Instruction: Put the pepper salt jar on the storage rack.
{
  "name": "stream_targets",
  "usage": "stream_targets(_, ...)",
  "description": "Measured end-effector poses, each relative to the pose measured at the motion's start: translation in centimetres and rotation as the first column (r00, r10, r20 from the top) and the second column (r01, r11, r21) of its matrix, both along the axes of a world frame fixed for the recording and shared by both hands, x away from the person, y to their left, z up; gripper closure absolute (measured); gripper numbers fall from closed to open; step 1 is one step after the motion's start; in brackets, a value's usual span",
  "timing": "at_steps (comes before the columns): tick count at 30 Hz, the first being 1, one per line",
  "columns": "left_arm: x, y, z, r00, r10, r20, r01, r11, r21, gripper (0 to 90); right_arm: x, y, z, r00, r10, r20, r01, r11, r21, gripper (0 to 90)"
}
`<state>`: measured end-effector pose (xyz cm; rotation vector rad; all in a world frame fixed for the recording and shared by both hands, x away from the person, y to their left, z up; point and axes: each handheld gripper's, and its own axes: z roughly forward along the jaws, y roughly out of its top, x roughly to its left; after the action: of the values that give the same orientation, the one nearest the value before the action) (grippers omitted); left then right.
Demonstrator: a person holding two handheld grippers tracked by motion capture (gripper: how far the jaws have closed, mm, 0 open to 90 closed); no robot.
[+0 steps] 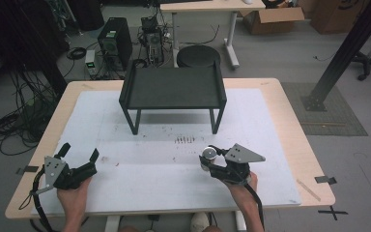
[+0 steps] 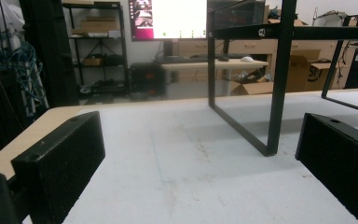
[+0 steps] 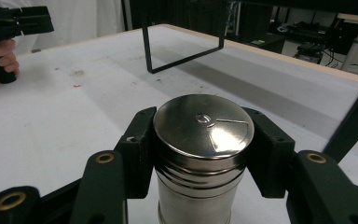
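While the right gripper (image 3: 200, 154) squeezes the upright shiny can (image 3: 200, 144) between its jaws, maybe just off the table (image 1: 280, 96), the left gripper (image 1: 79, 157) waits wide open, holding nothing.

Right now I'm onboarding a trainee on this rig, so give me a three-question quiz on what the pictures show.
1. What does the right gripper hold?
2. True or false: the left gripper has its jaws open with nothing between them.
3. Where does the black stand sit: A) at the table's far middle, B) beside the left hand, C) on the floor?

Key: 1. An upright metal canister, clamped just below its lid. 2. True. 3. A.
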<state>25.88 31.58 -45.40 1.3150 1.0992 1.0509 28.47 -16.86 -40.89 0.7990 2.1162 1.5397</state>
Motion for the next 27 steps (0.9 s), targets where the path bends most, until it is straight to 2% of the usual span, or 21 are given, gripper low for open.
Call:
stream_targets(7,0.0,0.0,0.0,1.0,0.0,-0.002,0.0,1.0,0.0,1.9,0.4,0.4,1.9,1.0,-0.003,0.001,0.003,1.0,-0.003,49.3)
stream_targets(15,0.0,0.0,0.0,1.0,0.0,-0.004,0.0,1.0,0.0,2.1,1.3,0.9,4.7,0.9999,-0.012,0.005,0.012,0.9997,0.02,49.3)
stream_targets(20,0.0,0.0,0.0,1.0,0.0,-0.002,0.0,1.0,-0.002,2.2,1.7,1.4,5.7,0.9998,-0.018,0.008,0.018,0.9994,0.029,49.3)
stream_targets(27,0.0,0.0,0.0,1.0,0.0,-0.002,0.0,1.0,-0.001,2.2,2.8,2.6,7.2,0.9999,-0.016,0.004,0.016,0.9998,0.014,49.3)
